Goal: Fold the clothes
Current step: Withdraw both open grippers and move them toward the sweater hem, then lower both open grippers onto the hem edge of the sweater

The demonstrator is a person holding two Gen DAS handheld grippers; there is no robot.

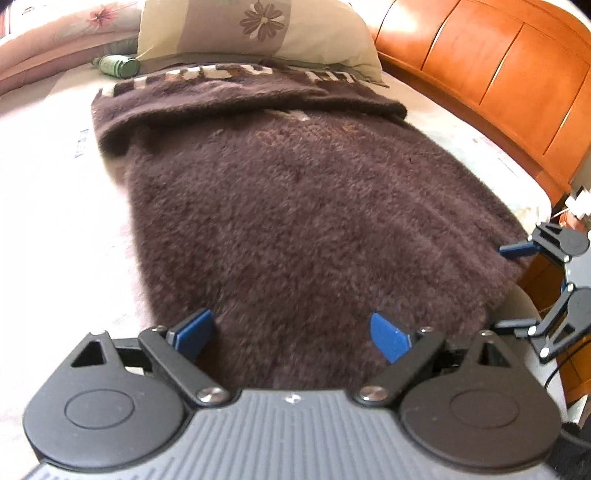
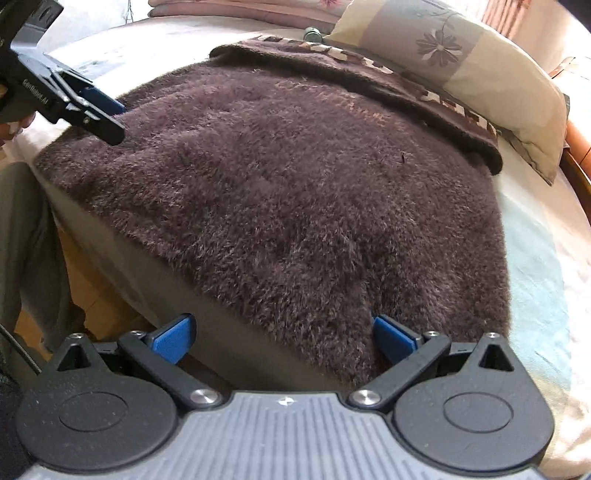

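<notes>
1. Dark brown fuzzy fleece garment (image 1: 295, 206) lies spread flat on my pale bed sheet (image 1: 48, 192), its far end folded back on itself so a band with light block markings (image 1: 207, 79) faces up.
2. My left gripper (image 1: 295, 334) stands wide over the near edge of the fleece; both blue pads (image 1: 195, 332) hang above the pile and nothing is pinched between them.
3. My right gripper (image 2: 284, 336) is also spread wide at the garment's corner by the mattress edge; fleece sits between the pads, but I see no pad pressing on it.
4. From the right wrist view, the left gripper reaches the fleece's other near corner.
5. Beyond the fold, a cream and grey pillow with a flower print (image 1: 258, 29) touches the garment; a green bottle (image 1: 118, 66) lies beside it.
6. An orange wooden headboard (image 1: 498, 70) runs along the bed's side.
</notes>
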